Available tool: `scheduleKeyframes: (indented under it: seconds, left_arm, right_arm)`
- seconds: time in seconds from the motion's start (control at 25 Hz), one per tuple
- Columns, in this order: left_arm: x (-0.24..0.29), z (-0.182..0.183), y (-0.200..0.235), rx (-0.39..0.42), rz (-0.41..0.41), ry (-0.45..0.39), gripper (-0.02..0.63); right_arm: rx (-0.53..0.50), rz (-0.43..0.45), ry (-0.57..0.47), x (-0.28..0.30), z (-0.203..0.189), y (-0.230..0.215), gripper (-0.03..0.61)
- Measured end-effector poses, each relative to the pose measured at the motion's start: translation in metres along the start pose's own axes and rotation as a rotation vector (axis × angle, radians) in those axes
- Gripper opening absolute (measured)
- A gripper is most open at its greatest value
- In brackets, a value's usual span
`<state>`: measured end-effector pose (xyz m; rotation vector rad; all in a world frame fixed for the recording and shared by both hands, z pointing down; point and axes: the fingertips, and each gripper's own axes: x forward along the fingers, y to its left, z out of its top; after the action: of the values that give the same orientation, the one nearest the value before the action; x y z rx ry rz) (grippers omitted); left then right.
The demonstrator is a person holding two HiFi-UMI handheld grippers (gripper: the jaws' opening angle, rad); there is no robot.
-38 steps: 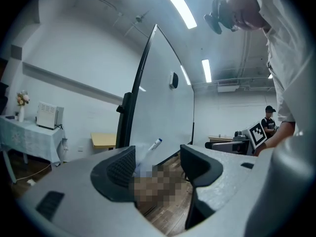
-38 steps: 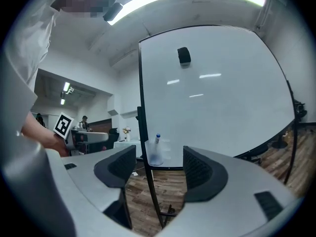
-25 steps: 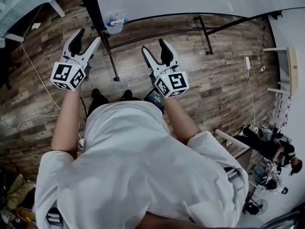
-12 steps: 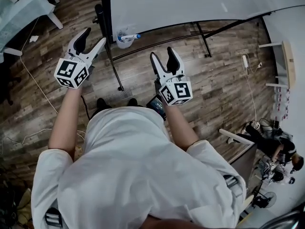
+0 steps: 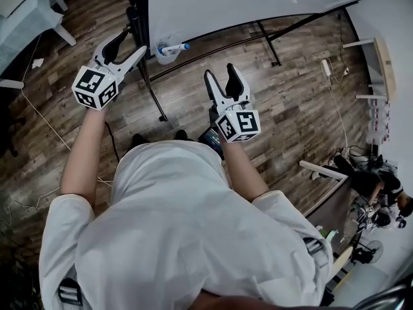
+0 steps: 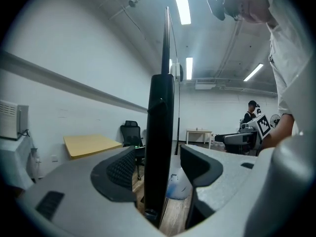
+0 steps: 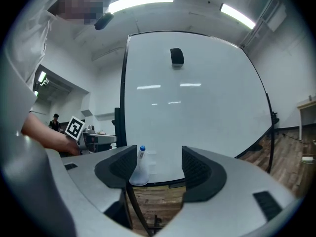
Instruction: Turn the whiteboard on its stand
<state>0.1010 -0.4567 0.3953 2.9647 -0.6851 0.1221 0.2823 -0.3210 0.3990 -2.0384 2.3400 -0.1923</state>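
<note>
Here, the whiteboard [image 5: 245, 2] stands on its black stand [image 5: 151, 86] at the far side of the head view, its white face towards the person. Its left edge is a black upright frame. In the left gripper view that edge [image 6: 160, 147] rises straight up between the jaws of the left gripper [image 6: 159, 167]. The jaws are spread around the edge: the right-hand jaw is clearly off it, and the left-hand pad is close beside it, though whether they touch cannot be told. In the head view the left gripper [image 5: 128, 45] reaches to that same edge.

A clear plastic cup [image 5: 166, 51] holding a blue-capped marker hangs at the board's lower rim, just beside the left gripper. A black eraser [image 7: 176, 57] sits high on the board's face.

The right gripper [image 5: 221, 79] is held near the board's front without touching it. Its jaws are wide apart with nothing between them. The right gripper view looks past the right gripper [image 7: 159, 167] at the white face [image 7: 197, 107] and the cup [image 7: 139, 169].

Underfoot is a wooden plank floor [image 5: 290, 95]. Beyond the board, the left gripper view shows an office chair [image 6: 131, 132] and a second person [image 6: 251, 113] far off.
</note>
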Motion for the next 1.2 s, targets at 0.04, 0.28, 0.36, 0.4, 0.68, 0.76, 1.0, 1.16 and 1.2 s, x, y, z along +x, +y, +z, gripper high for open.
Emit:
scheduleKeyframes:
  seconds: [0.04,0.28,0.36,0.4,0.68,0.76,1.0,1.16,1.2]
  left_arm:
    - [0.002,0.0,-0.001,-0.001,-0.011,0.001,0.265]
    - [0.016,-0.005,-0.004,-0.032,-0.062,0.014,0.265]
    - [0.02,-0.006,-0.005,-0.041,-0.073,0.016,0.265]
    - [0.021,-0.007,-0.005,-0.043,-0.075,0.017,0.265]
    - [0.028,-0.007,0.0,-0.017,-0.052,0.008,0.244]
    - [0.029,-0.007,0.001,-0.016,-0.047,0.006,0.227]
    - [0.028,-0.008,0.004,0.003,-0.039,-0.003,0.199]
    - [0.029,-0.008,0.004,0.009,-0.029,-0.007,0.196]
    - [0.029,-0.008,0.005,0.008,-0.024,-0.01,0.196]
  right_arm:
    - [-0.001,-0.01,-0.001,-0.002,0.0,-0.002,0.279]
    - [-0.011,-0.054,0.001,-0.008,0.003,-0.006,0.276]
    - [-0.02,-0.057,0.001,-0.011,0.003,-0.004,0.275]
    - [-0.022,-0.057,0.003,-0.012,0.003,-0.003,0.275]
    - [-0.022,-0.049,0.022,-0.018,-0.005,0.001,0.264]
    - [-0.019,-0.047,0.027,-0.019,-0.006,0.002,0.262]
    - [-0.027,-0.045,0.017,-0.021,-0.005,0.004,0.244]
    - [-0.03,-0.042,0.016,-0.02,-0.004,0.003,0.238]
    - [-0.029,-0.042,0.016,-0.02,-0.004,0.002,0.238]
